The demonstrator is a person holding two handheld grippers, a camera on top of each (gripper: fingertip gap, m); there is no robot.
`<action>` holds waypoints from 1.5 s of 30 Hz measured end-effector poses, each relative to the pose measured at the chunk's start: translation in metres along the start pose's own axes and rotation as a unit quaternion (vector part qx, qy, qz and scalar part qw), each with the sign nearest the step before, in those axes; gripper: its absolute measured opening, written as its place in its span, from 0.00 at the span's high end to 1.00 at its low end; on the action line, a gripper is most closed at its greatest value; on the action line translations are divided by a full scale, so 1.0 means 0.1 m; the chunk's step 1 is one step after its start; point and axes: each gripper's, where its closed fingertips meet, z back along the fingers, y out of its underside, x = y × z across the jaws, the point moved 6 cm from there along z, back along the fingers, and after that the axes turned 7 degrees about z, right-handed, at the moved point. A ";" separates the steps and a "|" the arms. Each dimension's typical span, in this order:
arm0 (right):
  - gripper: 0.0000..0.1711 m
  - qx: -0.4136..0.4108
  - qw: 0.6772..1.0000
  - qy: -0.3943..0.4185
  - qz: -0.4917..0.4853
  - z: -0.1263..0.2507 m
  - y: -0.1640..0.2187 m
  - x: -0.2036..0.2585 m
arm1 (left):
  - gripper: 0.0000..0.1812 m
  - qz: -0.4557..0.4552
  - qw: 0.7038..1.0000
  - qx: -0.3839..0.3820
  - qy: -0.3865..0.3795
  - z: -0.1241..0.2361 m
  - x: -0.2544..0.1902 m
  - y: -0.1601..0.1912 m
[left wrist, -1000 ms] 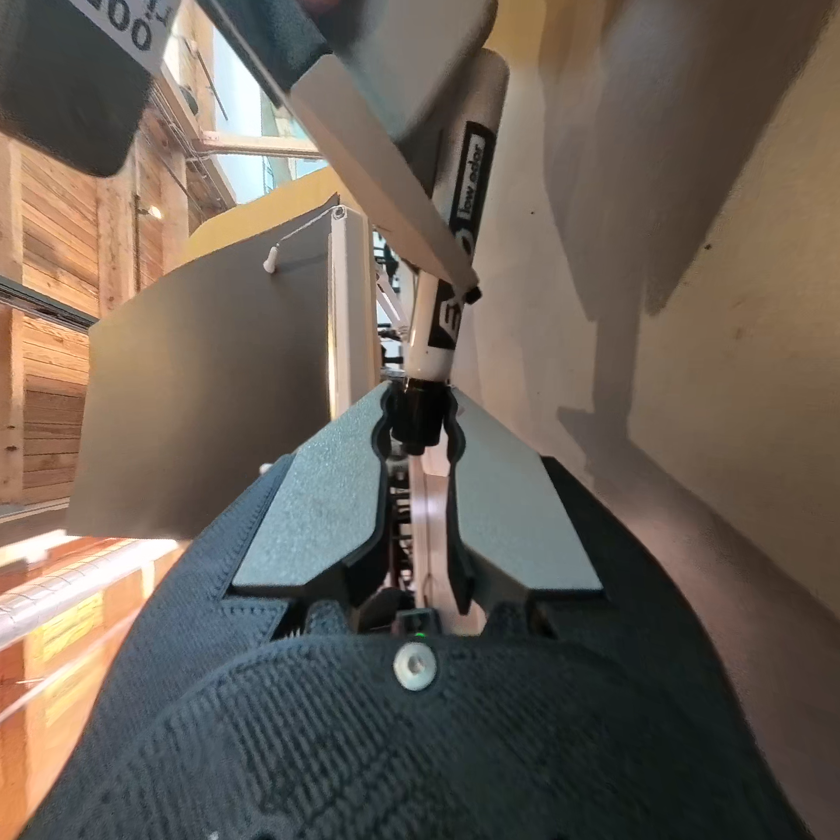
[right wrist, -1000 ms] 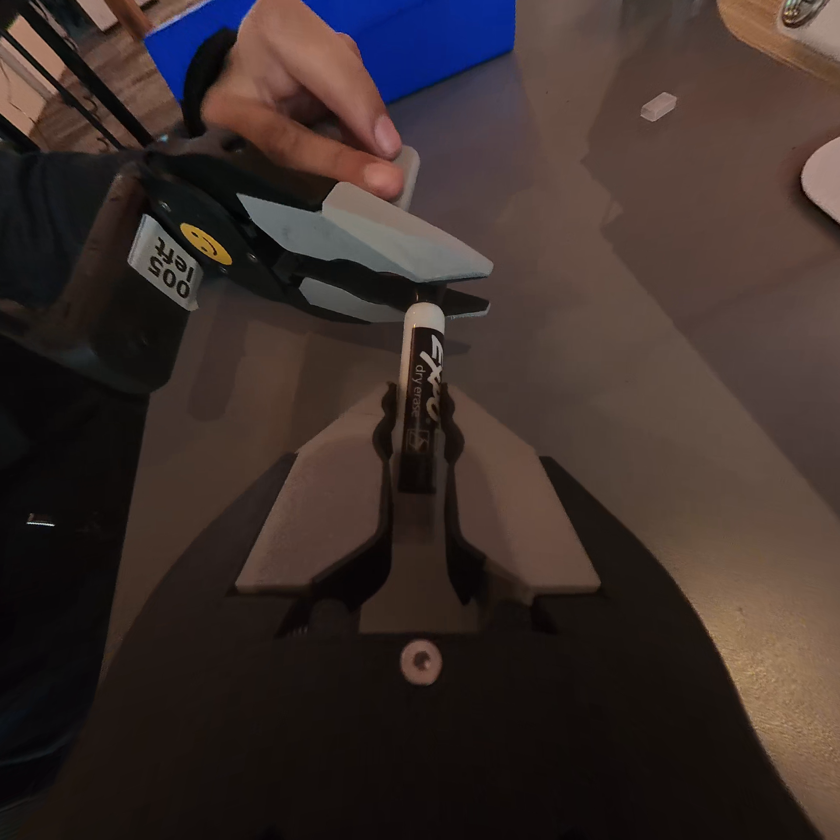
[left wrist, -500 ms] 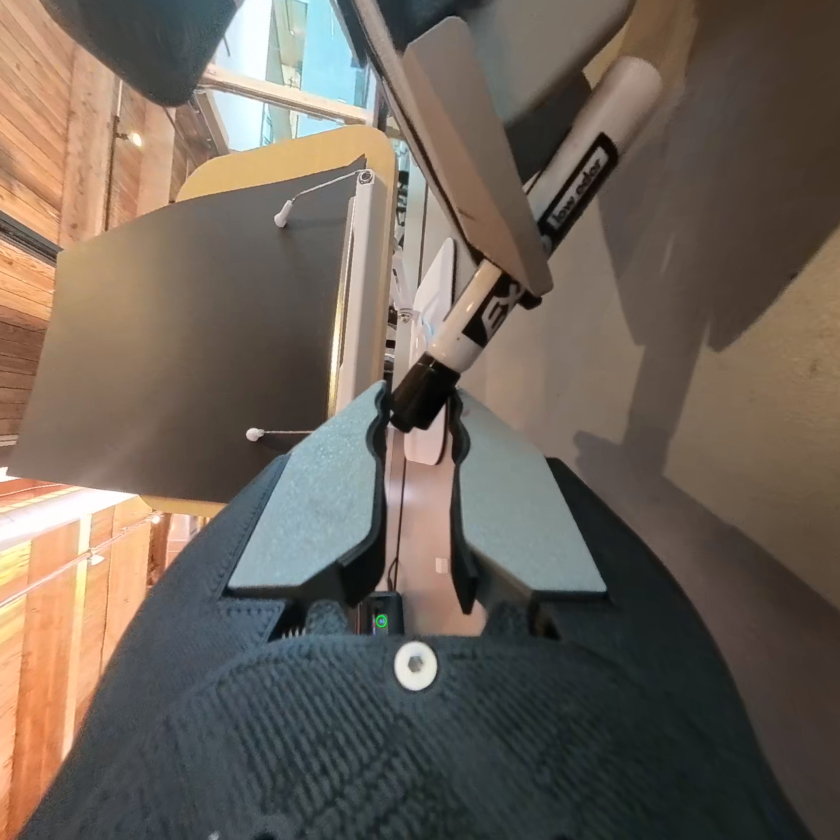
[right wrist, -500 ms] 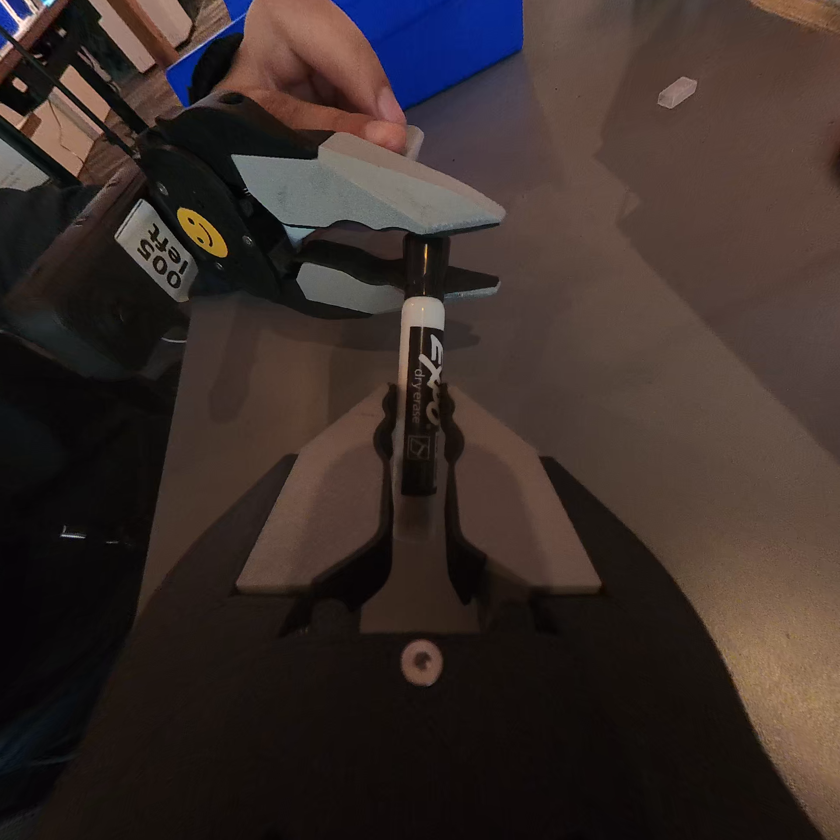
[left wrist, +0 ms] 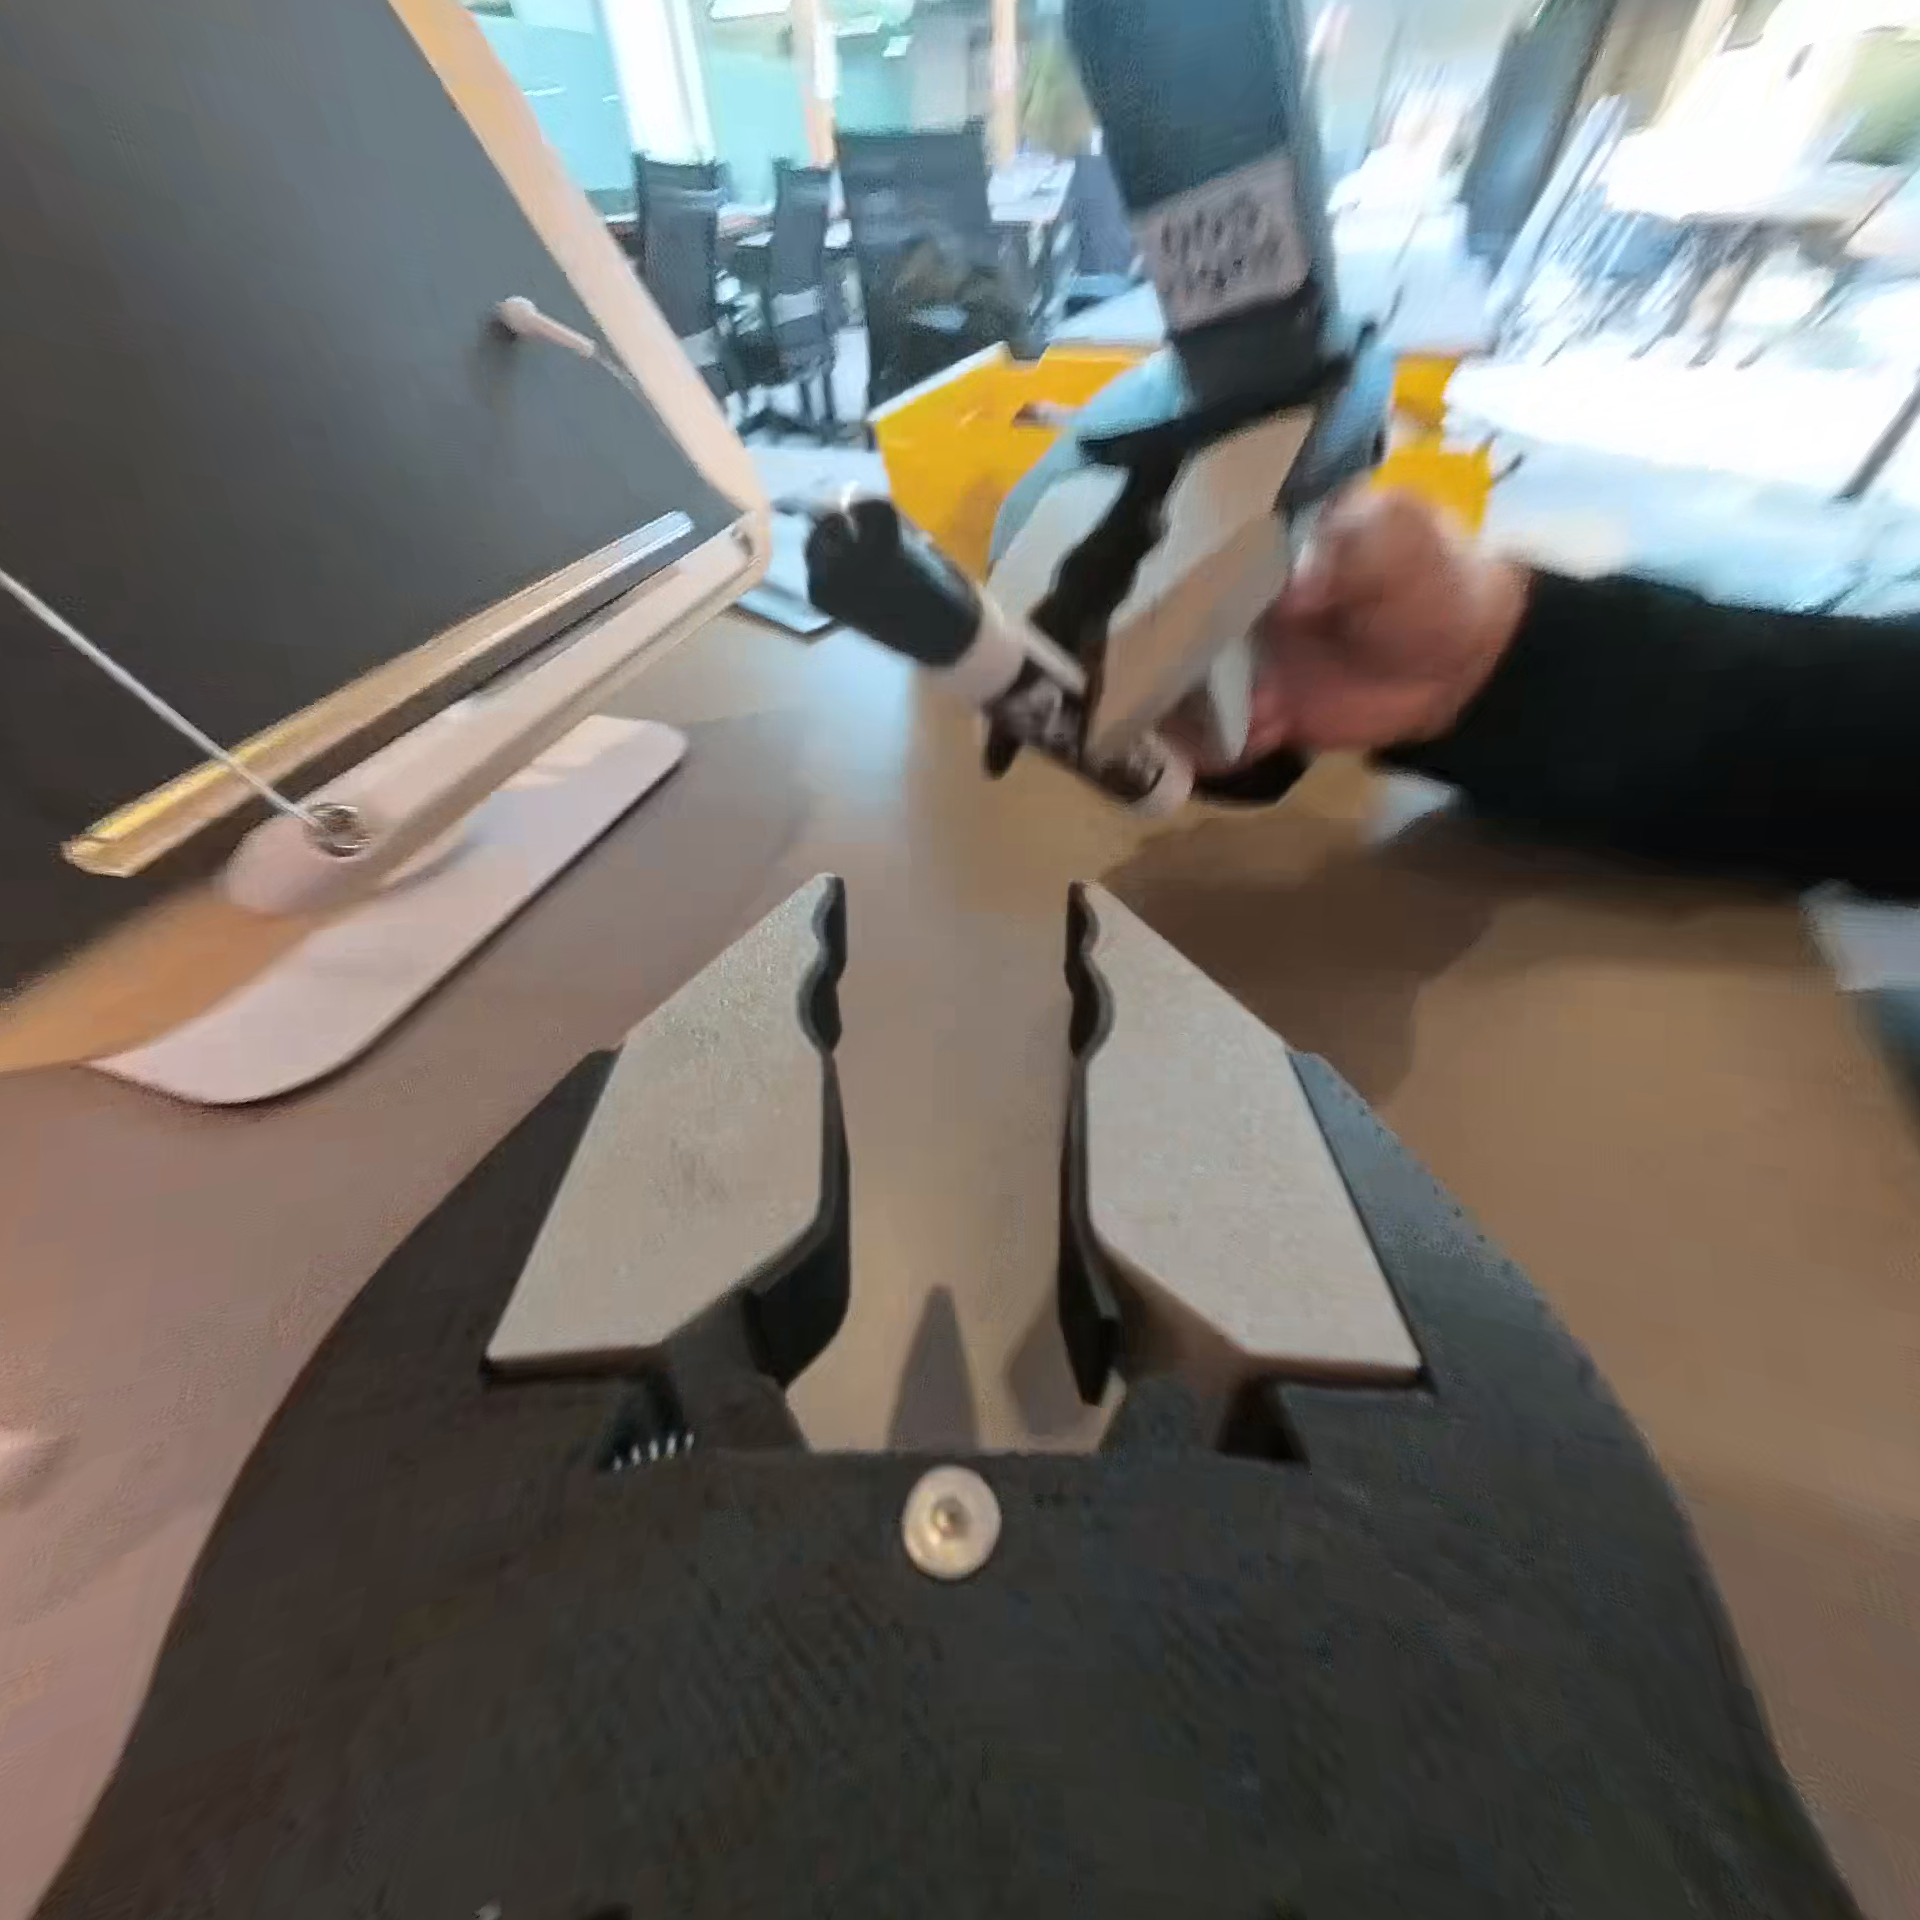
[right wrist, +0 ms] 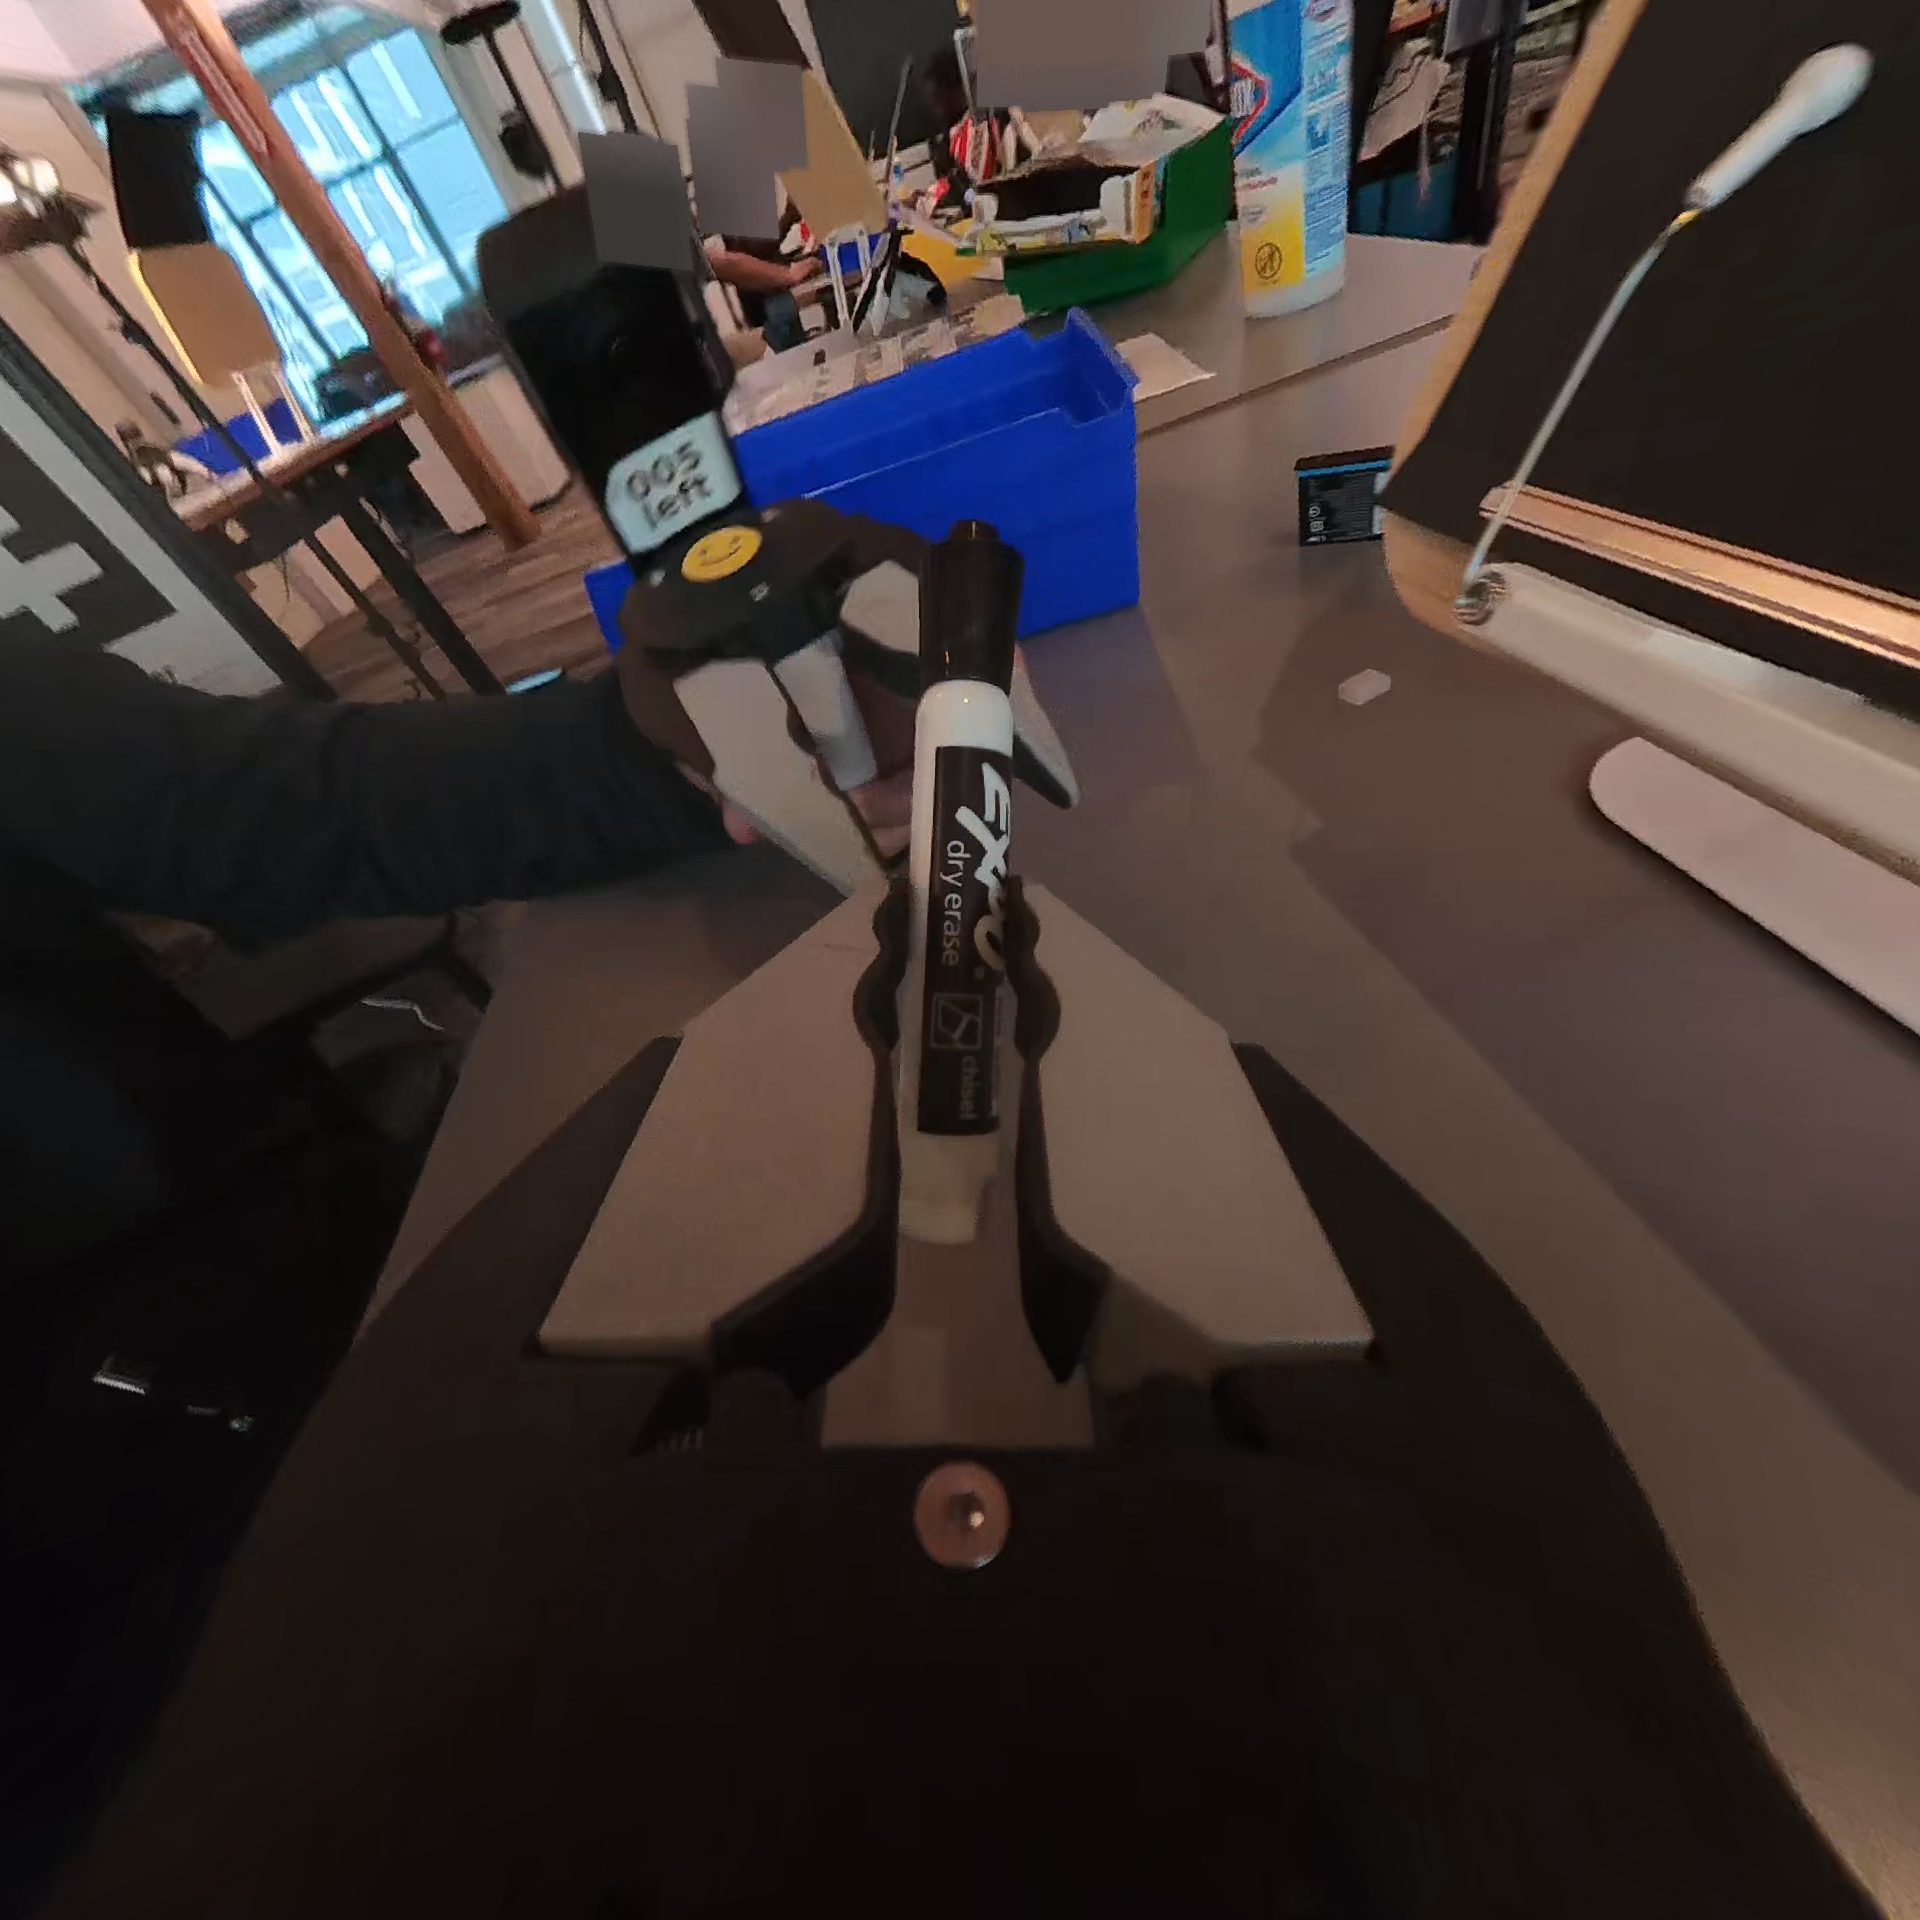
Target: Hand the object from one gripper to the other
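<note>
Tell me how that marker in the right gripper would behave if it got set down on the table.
The marker looks rigid, a hard straight barrel, so it likely won't bend. Being round, it would probably roll on the flat table if laid down. It seems light for its size: the right gripper holds it upright by the lower barrel alone.

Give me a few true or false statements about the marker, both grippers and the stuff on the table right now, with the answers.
1. The right gripper is shut on the marker. True.
2. The left gripper grips the marker's cap. False: it is open and holds nothing.
3. The marker's cap is on. True.
4. The blue bin rests on the floor. False: it sits on the table.
5. The marker lies flat on the table. False: it is held above it.
</note>
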 end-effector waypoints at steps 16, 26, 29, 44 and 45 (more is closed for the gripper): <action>0.92 0.095 0.993 -0.021 0.070 -0.42 0.24 0.22 | 0.92 -0.083 0.994 -0.025 0.073 0.01 -0.25 -0.01; 0.80 0.058 0.998 -0.027 0.000 -0.31 0.18 0.10 | 0.92 -0.191 0.981 -0.030 0.003 0.03 -0.24 -0.03; 0.74 0.032 0.997 -0.061 -0.044 -0.23 0.14 0.08 | 0.92 -0.245 0.969 -0.033 -0.011 0.04 -0.28 -0.03; 0.75 -0.011 0.995 -0.061 -0.080 -0.07 0.06 -0.02 | 1.00 -0.346 0.933 -0.036 -0.095 0.05 -0.28 -0.05; 0.75 -0.006 0.995 -0.063 -0.077 -0.09 0.07 -0.01 | 1.00 -0.337 0.936 -0.039 -0.095 0.06 -0.26 -0.06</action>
